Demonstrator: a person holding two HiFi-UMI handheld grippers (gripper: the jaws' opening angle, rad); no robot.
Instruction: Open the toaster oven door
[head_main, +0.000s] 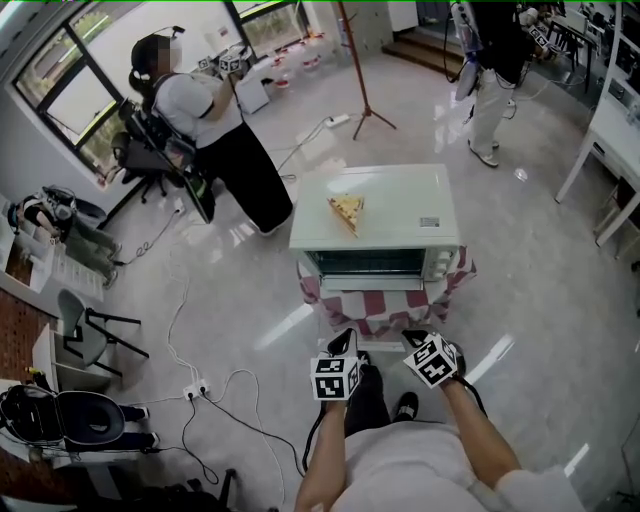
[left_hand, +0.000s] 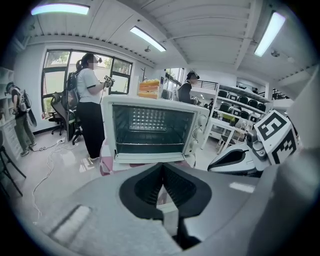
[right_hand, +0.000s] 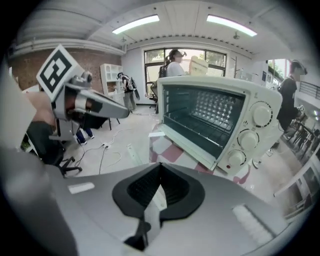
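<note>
White toaster oven (head_main: 375, 215) on checkered cloth (head_main: 340, 305); door (head_main: 372, 283) folded down, open.

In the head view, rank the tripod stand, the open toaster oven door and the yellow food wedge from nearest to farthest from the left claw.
1. toaster oven door: lowered, just ahead of the left claw.
2. yellow food wedge: on top of the toaster oven.
3. tripod stand: farther back, behind it.

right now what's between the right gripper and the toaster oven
Head view: only the red-checked cloth draped below the toaster oven, then open floor, before the right gripper.
</note>
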